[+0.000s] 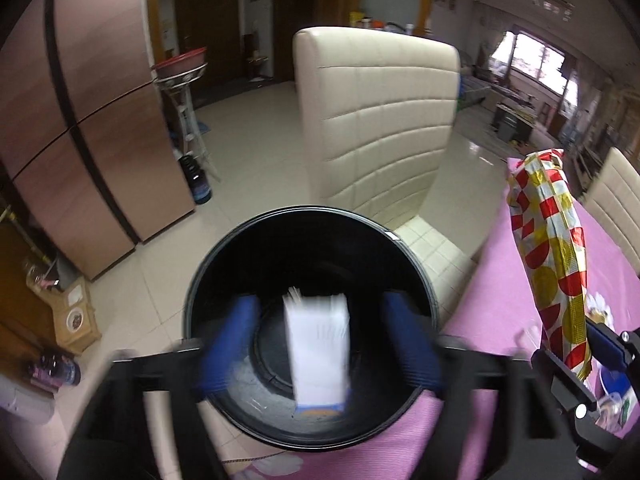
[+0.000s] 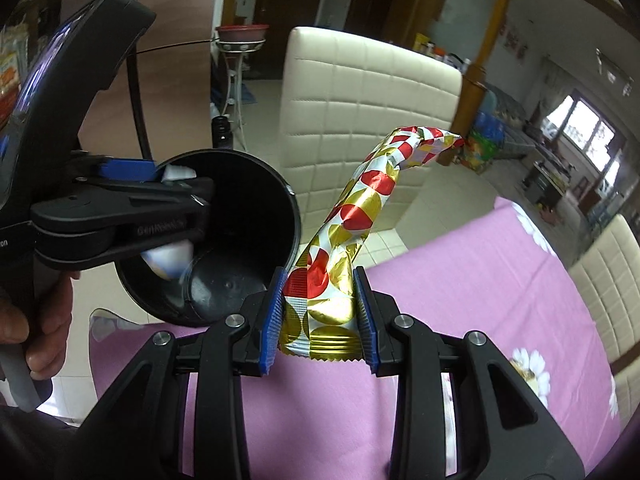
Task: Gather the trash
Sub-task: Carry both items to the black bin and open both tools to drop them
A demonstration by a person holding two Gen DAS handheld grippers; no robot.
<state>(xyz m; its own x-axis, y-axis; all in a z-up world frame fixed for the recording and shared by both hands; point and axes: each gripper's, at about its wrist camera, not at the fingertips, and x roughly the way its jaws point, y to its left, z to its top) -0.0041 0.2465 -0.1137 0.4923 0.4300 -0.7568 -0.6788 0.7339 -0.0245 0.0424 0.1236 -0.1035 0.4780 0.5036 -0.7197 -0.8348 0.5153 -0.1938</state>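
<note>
- Left gripper (image 1: pixel 320 344) spread wide over the round black plastic bin (image 1: pixel 308 320); blurred white carton (image 1: pixel 318 350) loose between, light, stiff.
- Right gripper (image 2: pixel 318 316) clenches the crinkly red-gold foil wrapper (image 2: pixel 348 220) at its crimped end: light, floppy, slippery.

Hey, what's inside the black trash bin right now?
A blurred white carton sits within the black trash bin, between the open left gripper fingers. Pale residue shows on the bin's floor. The fingers and carton cover the rest of the bottom.

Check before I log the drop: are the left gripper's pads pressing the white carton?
No. The left gripper is open, gaps either side of the carton over the black bin.
</note>
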